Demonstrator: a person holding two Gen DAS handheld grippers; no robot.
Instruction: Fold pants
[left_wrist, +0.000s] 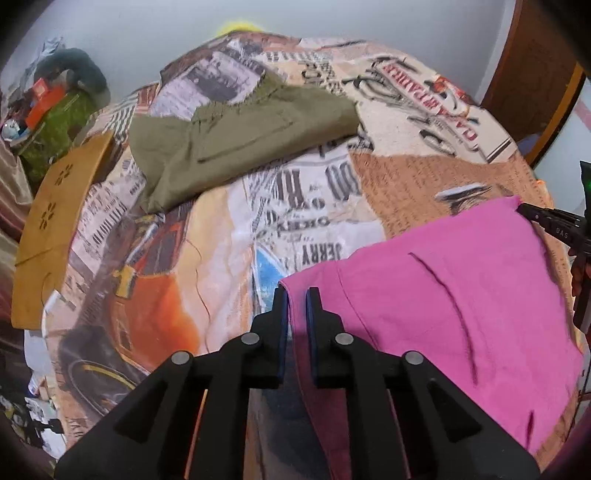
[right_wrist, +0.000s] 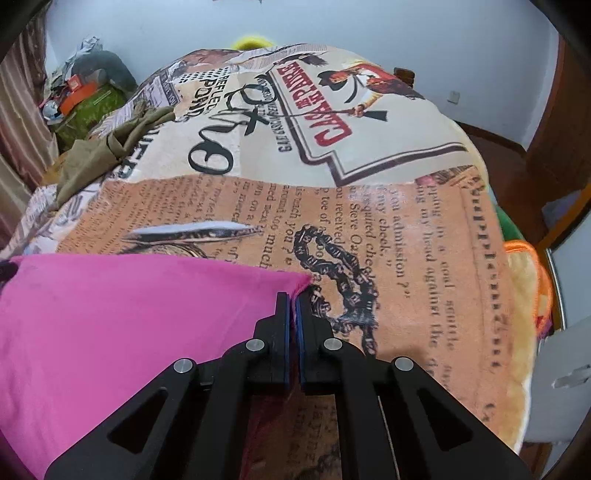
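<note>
**Both corners pinched, fold ready to carry**

Pale walls close off your room, with a wooden door frame at the right and a cluttered corner at the far left. Filling most of both views is the bed (left_wrist: 229, 258), spread with a newspaper-print blanket (right_wrist: 369, 229) in orange and cream.

On that blanket, the pink pants (left_wrist: 443, 288) lie nearest you, spread fairly flat with a curved pocket seam showing. Farther back sit folded olive-green pants (left_wrist: 236, 136), and at the left edge a mustard-yellow garment (left_wrist: 48, 221) lies apart from both.

Your left hand-held gripper (left_wrist: 296, 295) has its jaws drawn narrow on the near-left edge of the pink cloth, which runs up between the blue pads (left_wrist: 282, 332). Your right hand-held gripper (right_wrist: 291, 302) is clamped just as narrowly on the opposite corner, where the pink cloth comes to a point on the blanket; its tip (left_wrist: 532, 212) also shows at the far right of the left wrist view.

By the look of it you are at the grasp that begins a fold, with nothing yet folded over. The next move probably calls for lifting both corners together, keeping the edge taut between your hands, and carrying it across to meet the other side squarely. Watch for cloth slipping from either pinch.
</note>
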